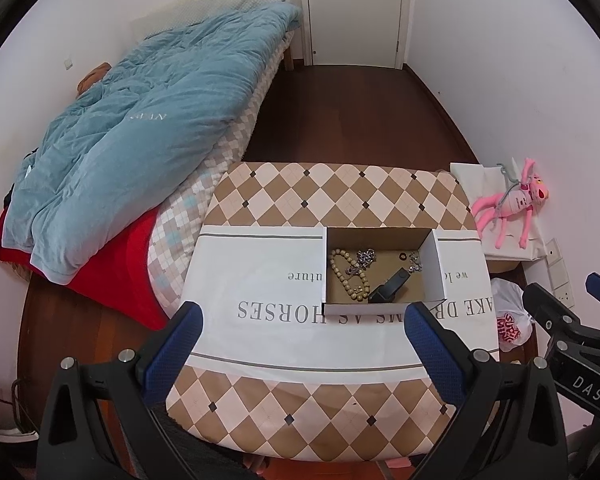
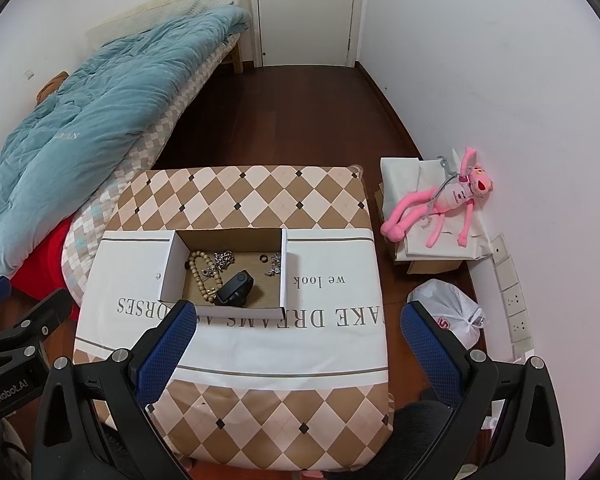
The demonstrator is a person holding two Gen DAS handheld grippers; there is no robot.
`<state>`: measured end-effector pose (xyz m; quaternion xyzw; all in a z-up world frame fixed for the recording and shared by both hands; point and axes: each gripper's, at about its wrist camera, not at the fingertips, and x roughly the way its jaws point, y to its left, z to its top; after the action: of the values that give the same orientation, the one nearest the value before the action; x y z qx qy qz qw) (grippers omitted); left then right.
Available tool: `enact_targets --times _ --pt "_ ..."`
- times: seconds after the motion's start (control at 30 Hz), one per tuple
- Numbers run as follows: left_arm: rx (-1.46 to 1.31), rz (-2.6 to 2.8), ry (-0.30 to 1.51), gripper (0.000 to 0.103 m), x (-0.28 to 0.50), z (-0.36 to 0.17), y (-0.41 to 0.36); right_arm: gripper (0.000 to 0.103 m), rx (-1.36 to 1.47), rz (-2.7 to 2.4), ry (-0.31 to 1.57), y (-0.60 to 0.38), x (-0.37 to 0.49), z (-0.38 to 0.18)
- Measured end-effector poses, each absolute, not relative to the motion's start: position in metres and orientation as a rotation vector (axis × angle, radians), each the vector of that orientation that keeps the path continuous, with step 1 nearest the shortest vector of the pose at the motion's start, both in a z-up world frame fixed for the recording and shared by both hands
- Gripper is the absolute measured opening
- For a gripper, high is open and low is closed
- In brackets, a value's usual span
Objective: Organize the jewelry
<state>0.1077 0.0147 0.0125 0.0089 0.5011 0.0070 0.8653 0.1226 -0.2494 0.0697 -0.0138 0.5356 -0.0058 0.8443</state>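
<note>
Both claws spread wide, empty, hovering short of cardboard box (image 2: 228,312); jewelry inside lies ahead, nearer right gripper (image 2: 296,344) than left gripper (image 1: 304,340).

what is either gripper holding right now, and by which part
Nothing. The left gripper and right gripper are both open and empty, above the table, short of the box, where the jewelry lies.
</note>
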Motion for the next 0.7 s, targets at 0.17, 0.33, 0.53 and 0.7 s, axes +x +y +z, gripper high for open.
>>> enact_targets --times 0.17,0.33,0.53,0.7 --pt "0.023 0.019 1.048 0.103 0.1067 0.0128 0.0162 0.103 -0.035 -0.003 1.127 -0.2484 0.1223 0.0714" --pt "0.023 0.019 1.047 0.103 0.1061 0.0130 0.0167 0.103 -0.036 -0.002 1.129 -0.2481 0.1215 0.0721" --pt "0.021 0.018 1.045 0.103 0.1056 0.0134 0.0168 0.103 -0.042 -0.001 1.125 -0.2490 0.1205 0.0727" --pt "0.018 0.015 1.044 0.103 0.1044 0.0152 0.0165 0.103 -0.041 0.000 1.126 -0.2493 0.1207 0.0725"
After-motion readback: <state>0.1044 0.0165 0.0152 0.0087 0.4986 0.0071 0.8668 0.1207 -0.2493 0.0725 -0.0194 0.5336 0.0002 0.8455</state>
